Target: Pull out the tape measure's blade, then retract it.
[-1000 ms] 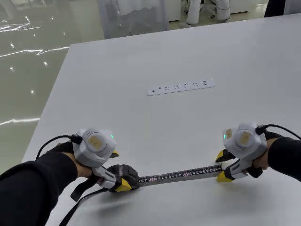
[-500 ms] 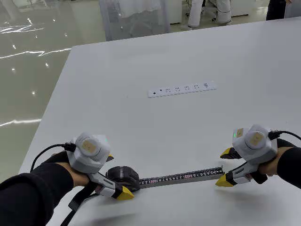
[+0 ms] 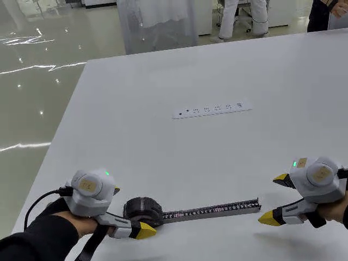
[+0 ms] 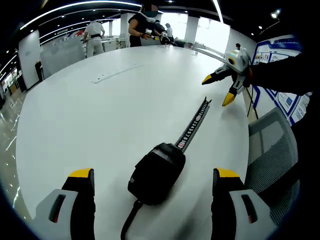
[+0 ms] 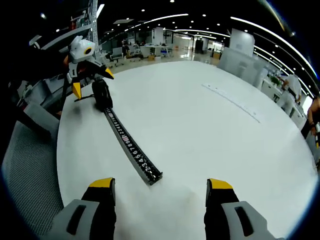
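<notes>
The black tape measure case lies on the white table near its front edge. Its blade stays pulled out flat to the right. My left gripper is open, its yellow tips either side of the case without touching it. My right gripper stands open just right of the blade's end hook. In the right gripper view the blade end lies between and just ahead of the open gripper. The right gripper hovers beyond the blade tip.
A white power strip lies mid-table, far from both grippers. The table's left edge drops to a shiny floor. A grey mesh chair sits close behind the front edge. People stand far off past the table.
My right gripper has let go of the blade end and drawn back to the right. The left gripper has opened off the case. The blade stays extended on the table.
</notes>
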The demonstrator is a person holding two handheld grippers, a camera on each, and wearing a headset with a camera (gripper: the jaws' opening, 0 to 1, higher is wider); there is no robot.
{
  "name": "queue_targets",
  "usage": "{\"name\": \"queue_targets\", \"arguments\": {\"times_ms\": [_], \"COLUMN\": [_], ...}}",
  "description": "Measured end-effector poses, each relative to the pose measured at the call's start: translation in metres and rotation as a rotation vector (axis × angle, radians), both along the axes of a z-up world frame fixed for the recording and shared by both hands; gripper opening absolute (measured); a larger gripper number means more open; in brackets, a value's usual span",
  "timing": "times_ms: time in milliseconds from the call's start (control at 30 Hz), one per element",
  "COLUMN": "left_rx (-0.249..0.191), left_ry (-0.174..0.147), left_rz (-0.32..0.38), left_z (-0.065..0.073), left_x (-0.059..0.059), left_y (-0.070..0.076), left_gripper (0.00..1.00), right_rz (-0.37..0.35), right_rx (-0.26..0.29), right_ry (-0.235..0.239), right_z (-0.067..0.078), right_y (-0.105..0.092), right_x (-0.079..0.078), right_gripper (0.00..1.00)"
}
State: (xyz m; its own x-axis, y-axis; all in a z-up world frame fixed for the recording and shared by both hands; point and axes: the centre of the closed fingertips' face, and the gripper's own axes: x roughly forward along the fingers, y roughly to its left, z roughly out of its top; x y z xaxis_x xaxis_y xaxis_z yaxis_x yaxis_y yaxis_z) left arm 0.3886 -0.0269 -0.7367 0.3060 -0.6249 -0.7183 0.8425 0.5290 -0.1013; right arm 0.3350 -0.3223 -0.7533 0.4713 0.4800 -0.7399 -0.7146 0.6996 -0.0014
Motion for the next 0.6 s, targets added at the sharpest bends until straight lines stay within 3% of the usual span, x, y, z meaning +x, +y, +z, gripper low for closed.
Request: {"name": "queue_targets", "arguments": {"times_ms": [167, 333, 600], "left_rx": [-0.078, -0.102, -0.114], "left_ry": [0.019, -0.015, -0.046], "left_rz": [0.082, 0.125, 0.187], "left_z": [0.008, 0.017, 0.021], "left_x": [0.001, -0.001, -0.006], "left_y": [0.006, 0.016, 0.035], "left_gripper": [0.99, 0.99, 0.99], "right_rz": [-0.037, -0.083, -0.13], "right_rx": [0.031, 0.064, 0.071], "right_ry": [-0.006, -0.046, -0.07], "right_z": [0.007, 0.021, 0.028], "right_y": [-0.003, -0.009, -0.021], "right_x": [-0.005, -0.01, -0.022], "right_gripper": [0.73, 0.79, 0.9]}}
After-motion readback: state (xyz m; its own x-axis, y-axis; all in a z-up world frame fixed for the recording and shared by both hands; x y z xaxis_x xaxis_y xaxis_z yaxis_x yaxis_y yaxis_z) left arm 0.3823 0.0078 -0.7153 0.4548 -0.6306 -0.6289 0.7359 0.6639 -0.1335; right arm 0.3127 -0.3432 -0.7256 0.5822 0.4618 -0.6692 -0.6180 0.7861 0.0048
